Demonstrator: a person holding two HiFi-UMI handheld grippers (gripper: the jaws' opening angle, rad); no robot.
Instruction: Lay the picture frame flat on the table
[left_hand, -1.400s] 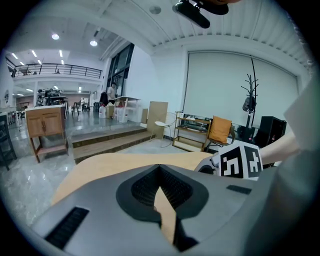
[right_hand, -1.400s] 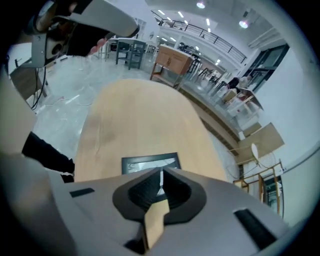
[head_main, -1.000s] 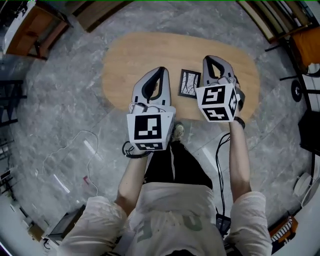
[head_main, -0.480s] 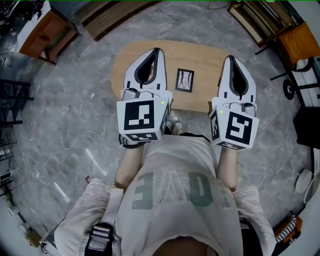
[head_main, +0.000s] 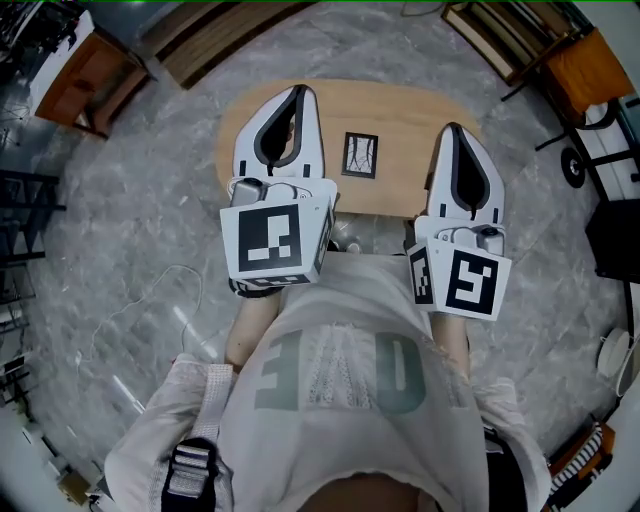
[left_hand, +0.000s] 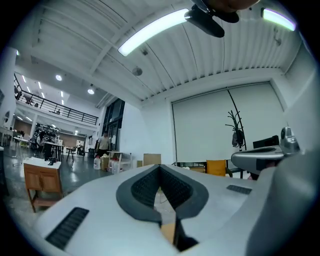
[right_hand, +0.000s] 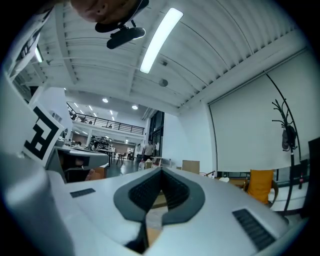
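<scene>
The picture frame (head_main: 360, 155), dark-edged with a branch drawing, lies flat on the oval wooden table (head_main: 400, 110) in the head view. My left gripper (head_main: 299, 92) is held up to the left of it, jaws shut with nothing between them. To the right of the frame my right gripper (head_main: 454, 131) is also raised, shut and holding nothing. Both grippers point away over the table, well apart from the frame. In the left gripper view the tips (left_hand: 160, 166) meet against the room's far wall. The right gripper's tips (right_hand: 161, 171) meet the same way.
A grey marble floor (head_main: 130, 220) surrounds the table. A wooden cabinet (head_main: 75, 70) stands at the far left and an orange chair (head_main: 590, 60) at the far right. White cables (head_main: 150, 300) trail on the floor to the left. The person's torso fills the lower head view.
Both grippers have risen and spread apart, away from the frame. The person has stepped back, so the table and the frame sit farther up the view. The frame stays flat.
</scene>
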